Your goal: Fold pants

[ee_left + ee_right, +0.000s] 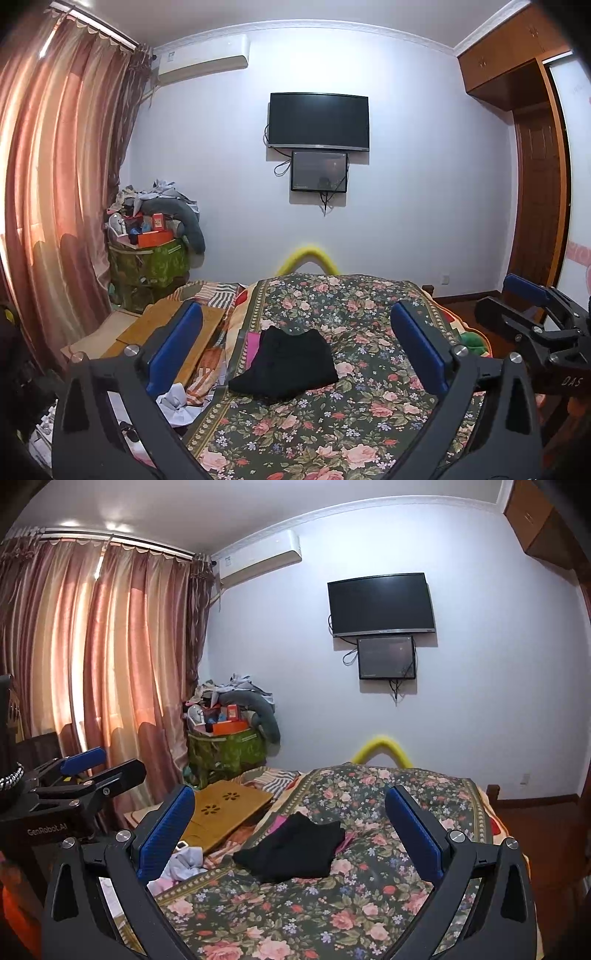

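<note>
Pants [286,363] lie folded on our bed [369,406]. We hold the left gripper [295,347] and right gripper [290,827] above, both wide open, gripping nothing.

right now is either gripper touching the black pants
No, the black pants lie alone on the floral bedspread, with both open grippers held back from them.

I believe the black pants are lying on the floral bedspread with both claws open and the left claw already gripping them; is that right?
Not quite: the left claw grips nothing. The left wrist view shows it open above the floral bedspread, short of the black pants. The right claw is open too.
</note>
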